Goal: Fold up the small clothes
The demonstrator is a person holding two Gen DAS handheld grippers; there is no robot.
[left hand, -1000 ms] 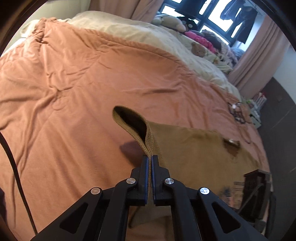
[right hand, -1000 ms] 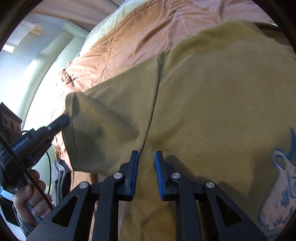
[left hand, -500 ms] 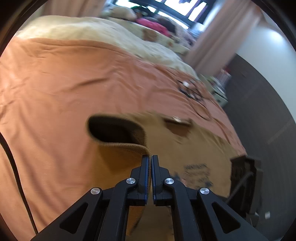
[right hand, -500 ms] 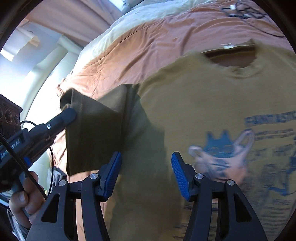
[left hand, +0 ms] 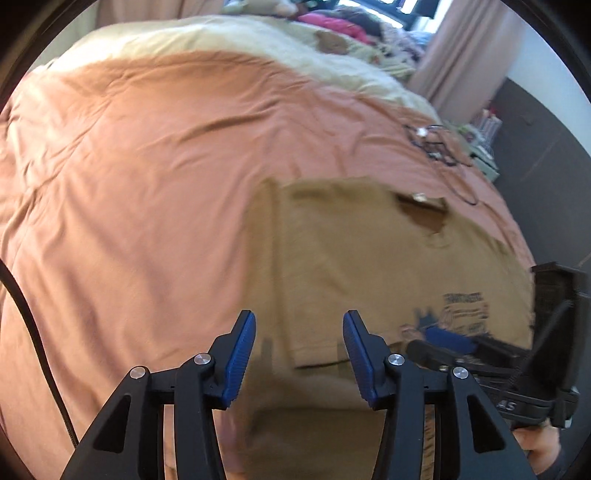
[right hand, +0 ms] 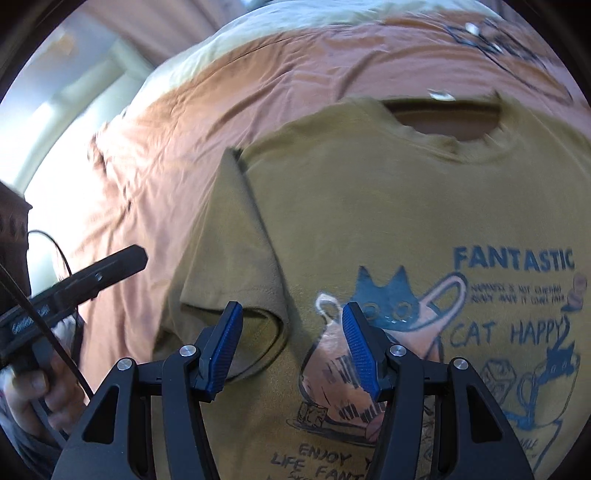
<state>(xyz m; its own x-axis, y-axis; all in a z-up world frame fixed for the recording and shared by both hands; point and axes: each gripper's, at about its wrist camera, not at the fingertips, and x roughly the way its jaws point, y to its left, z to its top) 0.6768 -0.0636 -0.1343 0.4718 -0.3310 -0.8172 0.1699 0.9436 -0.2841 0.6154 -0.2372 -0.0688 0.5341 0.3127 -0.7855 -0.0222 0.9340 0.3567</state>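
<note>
An olive-brown T-shirt (right hand: 388, 206) with a blue cat print lies face up on the orange bedspread (right hand: 192, 140). It also shows in the left wrist view (left hand: 362, 266). Its left sleeve (right hand: 236, 266) lies folded inward on the body. My left gripper (left hand: 298, 347) is open and empty above the sleeve area. My right gripper (right hand: 291, 347) is open and empty above the sleeve hem and the cat print. The right gripper's body shows at the right edge of the left wrist view (left hand: 517, 369), and the left gripper's at the left of the right wrist view (right hand: 81, 284).
A cream blanket (left hand: 258, 40) covers the far part of the bed. Black cables (left hand: 436, 144) lie on the bedspread beyond the shirt's collar. Plush toys and clothes sit by the window (left hand: 332, 26). A dark wall (left hand: 546, 147) runs along the right.
My left gripper has let go of the sleeve and opened wide. The sleeve now lies flat on the shirt. My right gripper stayed open and moved in over the shirt.
</note>
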